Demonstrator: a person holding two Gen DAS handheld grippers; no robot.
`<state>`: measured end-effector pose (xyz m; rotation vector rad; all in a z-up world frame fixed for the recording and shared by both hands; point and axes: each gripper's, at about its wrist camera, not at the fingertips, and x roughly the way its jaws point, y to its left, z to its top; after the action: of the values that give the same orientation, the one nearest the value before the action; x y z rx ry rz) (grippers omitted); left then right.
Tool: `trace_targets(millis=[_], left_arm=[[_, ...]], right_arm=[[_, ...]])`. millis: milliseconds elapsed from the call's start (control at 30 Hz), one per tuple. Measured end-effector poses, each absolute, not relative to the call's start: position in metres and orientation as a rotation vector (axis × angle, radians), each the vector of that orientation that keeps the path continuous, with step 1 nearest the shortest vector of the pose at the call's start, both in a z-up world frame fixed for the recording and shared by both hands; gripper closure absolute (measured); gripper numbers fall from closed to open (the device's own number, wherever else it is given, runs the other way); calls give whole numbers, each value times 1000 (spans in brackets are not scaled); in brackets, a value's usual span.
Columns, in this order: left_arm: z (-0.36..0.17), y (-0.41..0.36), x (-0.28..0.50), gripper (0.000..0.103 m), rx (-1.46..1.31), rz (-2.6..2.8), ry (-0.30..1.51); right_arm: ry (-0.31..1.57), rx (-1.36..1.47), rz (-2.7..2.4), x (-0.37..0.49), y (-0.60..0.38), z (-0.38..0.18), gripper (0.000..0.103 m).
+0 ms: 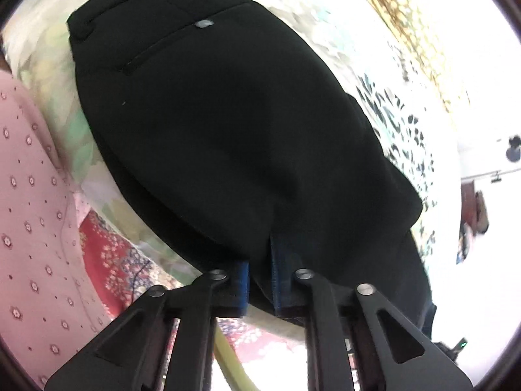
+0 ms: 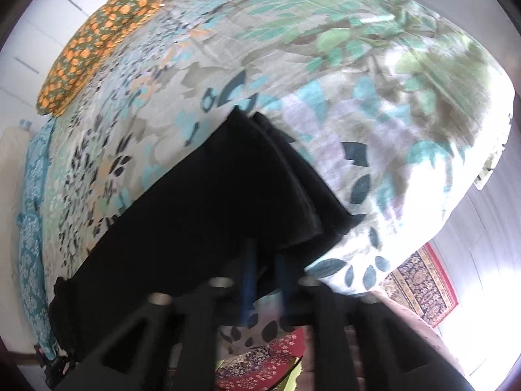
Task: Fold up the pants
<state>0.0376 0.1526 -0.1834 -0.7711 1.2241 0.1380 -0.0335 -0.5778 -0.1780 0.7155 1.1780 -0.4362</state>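
Pants (image 1: 228, 130) lie doubled on the floral bedspread (image 2: 325, 49), both grippers pinching the near edge: left gripper (image 1: 260, 280) clamped by the seat, right gripper (image 2: 265, 280) by the hems, probably to carry another fold.

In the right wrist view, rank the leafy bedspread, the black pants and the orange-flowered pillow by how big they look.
Largest to smallest, as they appear:
1. leafy bedspread
2. black pants
3. orange-flowered pillow
The pants lie nearest the camera and the pillow farthest, so their true sizes stay unsure.
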Motion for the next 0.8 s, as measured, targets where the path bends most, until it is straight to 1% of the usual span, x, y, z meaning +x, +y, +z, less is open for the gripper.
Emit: trace_targets(millis=[67,267,467,533,567,600,633,667,733,800], left_arm=[[-183,154,37,97,-771,147,1228],[-176,141,39,98,-653,172,1259],[-186,138,45,95,-627,183,1307],[-184,136,46,87,-598,191,1333],[-183,132,47,79,-582,208,1348],[-179,133,45,69,-566,233,1360],[-172,134,41,65,-555,249,1358],[-164,136,37,56,-553,247,1345],[-143,138,30,51,-535,242,1295],[-125,141,33,41,-516,245,1227]], right_arm=[[1187,705,-445,-33,-578,-180,97],[1197,688,-485,-33,-579,-181,97],[1234,649,-504,-29,-573,-182,97],[1244,650,-508,-30,-574,-181,96],[1246,662,-507,-32,-574,-180,91],[1256,676,-505,-34,-576,-178,86],[1259,694,-497,-39,-578,-174,71],[1230,707,-487,-45,-581,-166,61],[1169,664,-515,-55,-585,-143,60],[1105,585,-545,-58,-588,-122,60]])
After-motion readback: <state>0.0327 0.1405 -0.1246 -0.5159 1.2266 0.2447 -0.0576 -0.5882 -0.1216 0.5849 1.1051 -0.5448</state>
